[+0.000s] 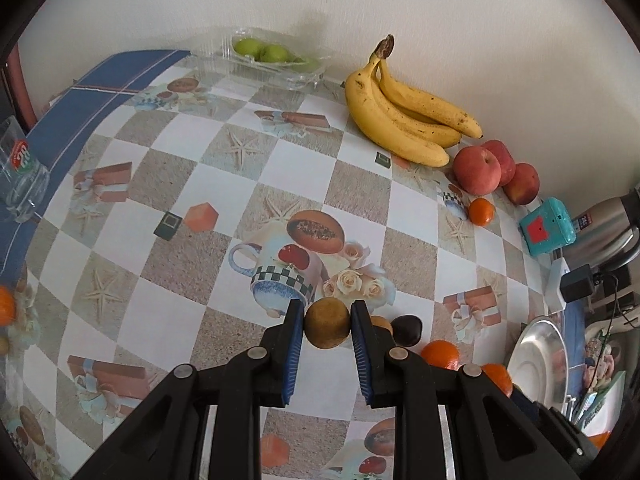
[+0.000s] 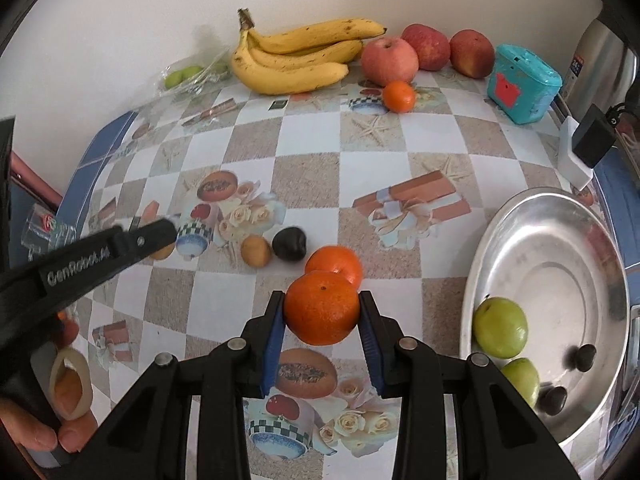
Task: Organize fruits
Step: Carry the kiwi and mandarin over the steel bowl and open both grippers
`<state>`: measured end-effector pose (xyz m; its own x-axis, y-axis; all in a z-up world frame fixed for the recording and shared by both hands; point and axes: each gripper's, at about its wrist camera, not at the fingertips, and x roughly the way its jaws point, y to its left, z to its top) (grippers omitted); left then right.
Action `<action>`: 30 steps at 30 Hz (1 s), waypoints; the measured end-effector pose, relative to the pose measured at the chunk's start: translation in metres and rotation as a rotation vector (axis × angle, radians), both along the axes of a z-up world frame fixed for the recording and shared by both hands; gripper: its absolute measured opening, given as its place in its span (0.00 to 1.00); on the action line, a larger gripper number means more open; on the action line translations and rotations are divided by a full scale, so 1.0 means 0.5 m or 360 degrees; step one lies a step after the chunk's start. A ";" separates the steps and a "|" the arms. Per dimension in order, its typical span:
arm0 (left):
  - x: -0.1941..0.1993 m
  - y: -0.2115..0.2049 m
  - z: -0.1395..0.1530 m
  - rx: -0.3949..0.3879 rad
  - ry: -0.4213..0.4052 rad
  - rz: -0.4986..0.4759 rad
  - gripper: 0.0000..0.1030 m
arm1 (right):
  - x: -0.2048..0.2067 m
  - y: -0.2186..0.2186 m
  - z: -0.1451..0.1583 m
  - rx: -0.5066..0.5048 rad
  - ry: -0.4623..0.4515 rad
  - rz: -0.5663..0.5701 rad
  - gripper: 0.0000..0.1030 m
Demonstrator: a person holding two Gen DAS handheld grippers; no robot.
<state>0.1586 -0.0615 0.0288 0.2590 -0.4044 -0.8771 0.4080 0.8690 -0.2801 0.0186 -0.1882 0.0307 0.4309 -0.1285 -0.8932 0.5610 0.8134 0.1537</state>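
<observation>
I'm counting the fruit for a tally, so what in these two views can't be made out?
- Clear plastic container, left wrist view: glare and its walls hide how many green fruits it holds.
- Metal bowl, right wrist view: near rim cut off by the edge; dark items inside too blurred to name.
- Left gripper, right wrist view: tip blurred; its brown fruit is mostly hidden.

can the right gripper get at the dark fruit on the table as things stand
Probably not yet: the right gripper is shut on a tangerine, so its fingers are full. The dark fruit itself lies uncovered.
</observation>
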 end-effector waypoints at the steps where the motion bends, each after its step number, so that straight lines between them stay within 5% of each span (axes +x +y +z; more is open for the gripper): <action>1: -0.002 -0.003 0.003 0.0001 -0.0006 0.0000 0.25 | 0.000 -0.005 0.004 0.0000 -0.0002 -0.0009 0.36; 16: -0.073 -0.086 0.038 0.0029 -0.0085 -0.0089 0.25 | -0.075 -0.121 0.027 -0.0017 -0.0056 -0.0180 0.36; 30: -0.222 -0.247 0.053 0.0071 -0.0164 -0.0415 0.25 | -0.254 -0.290 0.025 -0.0023 -0.0010 -0.0534 0.36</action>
<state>0.0474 -0.1848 0.0552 0.2402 -0.4307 -0.8699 0.6439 0.7414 -0.1892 -0.1082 -0.3332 0.0431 0.3678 -0.2770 -0.8877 0.7972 0.5854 0.1476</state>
